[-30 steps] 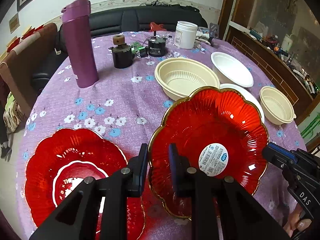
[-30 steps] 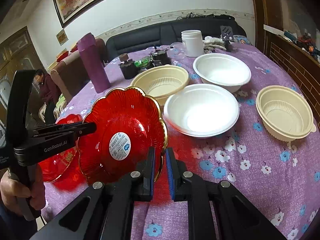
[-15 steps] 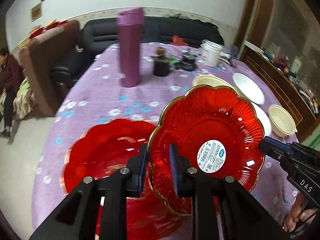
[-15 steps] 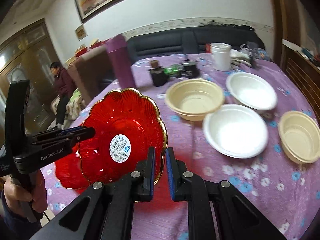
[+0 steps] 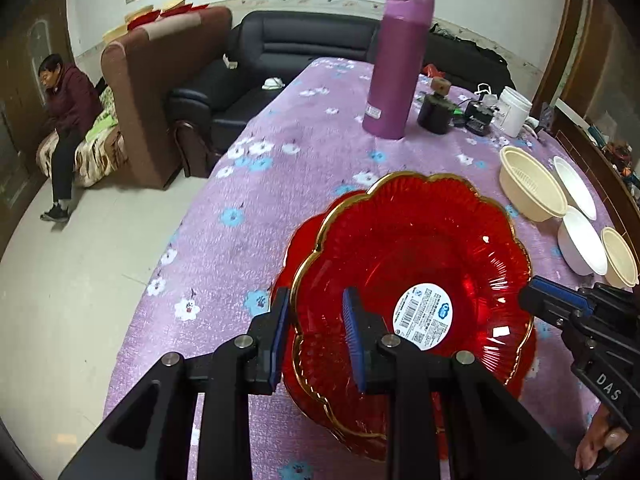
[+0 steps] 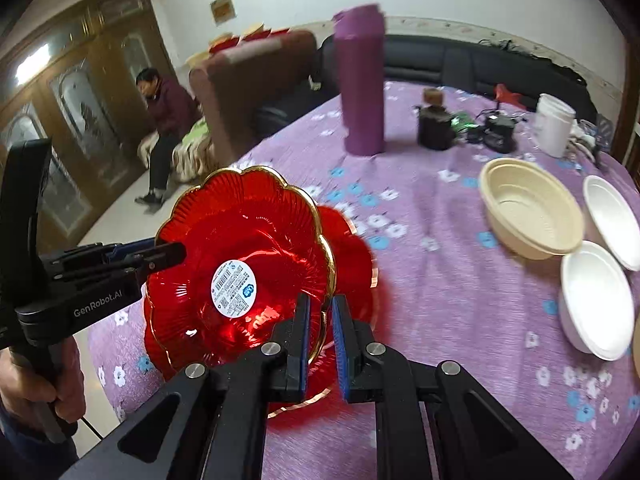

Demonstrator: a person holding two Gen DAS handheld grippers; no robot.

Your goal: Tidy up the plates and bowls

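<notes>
A red scalloped plate with a gold rim and a white barcode label (image 5: 412, 248) (image 6: 240, 240) hangs tilted just above a second red plate (image 5: 298, 236) (image 6: 354, 248) that lies on the purple flowered cloth. My left gripper (image 5: 316, 300) (image 6: 176, 252) straddles the near-left rim. Its jaws are opening, and the rim sits between the pads with a gap on the inner side. My right gripper (image 6: 318, 304) (image 5: 532, 300) is shut on the opposite rim. A hand holds each gripper's handle.
A tall purple flask (image 5: 396, 68) stands behind the plates. To the right are a beige bowl (image 5: 528, 188), two white bowls (image 5: 576, 192) (image 5: 580, 244) and a small beige bowl (image 5: 620, 256). A white jar (image 5: 514, 112) stands farther back. The table edge drops off on the left, where a person (image 5: 64, 112) sits.
Both grippers carried the labelled plate left until it hangs over the second red plate. The left jaws have spread wider around the rim. The right jaws stay clamped.
</notes>
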